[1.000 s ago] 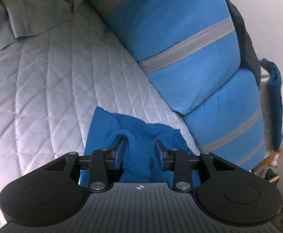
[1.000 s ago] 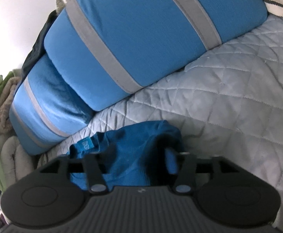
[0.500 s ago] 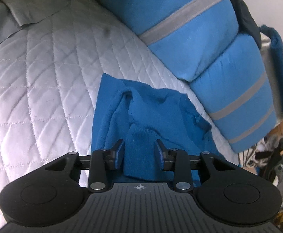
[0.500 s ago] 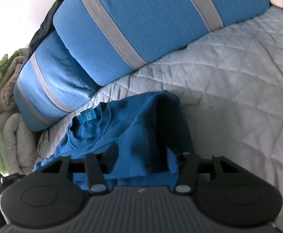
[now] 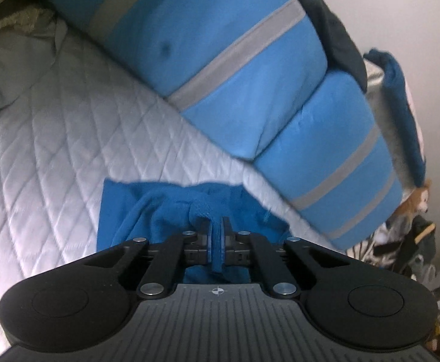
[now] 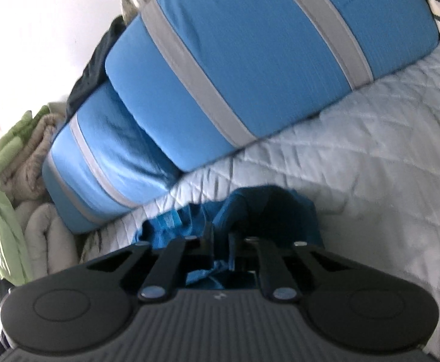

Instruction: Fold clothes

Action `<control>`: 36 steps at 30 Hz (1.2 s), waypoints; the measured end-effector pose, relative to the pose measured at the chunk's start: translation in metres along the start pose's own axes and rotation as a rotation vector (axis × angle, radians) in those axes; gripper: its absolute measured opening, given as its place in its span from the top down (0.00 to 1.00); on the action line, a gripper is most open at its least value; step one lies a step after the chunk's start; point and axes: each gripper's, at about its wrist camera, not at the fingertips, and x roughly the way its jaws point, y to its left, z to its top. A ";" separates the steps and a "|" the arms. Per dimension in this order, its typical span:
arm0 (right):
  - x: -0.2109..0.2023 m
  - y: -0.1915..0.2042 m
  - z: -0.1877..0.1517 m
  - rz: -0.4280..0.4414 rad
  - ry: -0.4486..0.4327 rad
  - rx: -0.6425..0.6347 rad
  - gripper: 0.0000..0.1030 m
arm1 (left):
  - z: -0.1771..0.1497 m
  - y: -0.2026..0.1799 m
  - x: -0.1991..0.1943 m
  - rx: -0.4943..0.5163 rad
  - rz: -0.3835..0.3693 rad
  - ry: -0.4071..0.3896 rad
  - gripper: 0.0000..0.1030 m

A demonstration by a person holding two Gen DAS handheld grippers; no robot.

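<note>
A dark blue knit garment [image 5: 135, 208] lies bunched on the quilted grey bedspread [image 5: 48, 157]. My left gripper [image 5: 216, 226] is shut on a fold of it, and blue cloth sticks out between the jaws. The same garment shows in the right wrist view [image 6: 268, 205], with a light blue label [image 6: 168, 220] near its neckline. My right gripper [image 6: 221, 235] is shut on another fold of it. The lower part of the garment is hidden under both grippers.
Two bright blue cushions with grey stripes [image 5: 220, 69] [image 6: 265, 60] lean along the far side of the bed. Folded green and beige blankets [image 6: 11, 175] are stacked at the left in the right wrist view. A stuffed toy [image 5: 413, 202] and clutter lie beyond the bed edge.
Both grippers have closed from open onto folds of the blue garment. Both views have shifted and the cloth is now gathered up at the jaws.
</note>
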 end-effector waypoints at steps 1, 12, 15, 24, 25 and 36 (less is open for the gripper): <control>0.002 0.000 0.003 0.000 -0.010 0.007 0.92 | 0.003 -0.001 0.001 -0.006 -0.001 -0.011 0.95; 0.031 -0.003 0.021 -0.014 -0.063 0.056 0.92 | 0.026 0.008 0.028 -0.132 0.009 -0.062 0.95; 0.042 -0.007 0.022 -0.027 -0.065 0.072 0.92 | 0.028 0.016 0.038 -0.179 0.019 -0.062 0.95; 0.073 -0.015 0.028 -0.076 -0.059 0.100 0.90 | 0.033 0.043 0.064 -0.336 0.017 -0.073 0.94; 0.076 -0.014 0.029 -0.092 -0.056 0.095 0.85 | 0.033 0.043 0.065 -0.340 0.011 -0.078 0.93; 0.064 0.002 0.036 -0.098 -0.103 0.030 0.06 | 0.035 0.030 0.053 -0.300 0.016 -0.171 0.32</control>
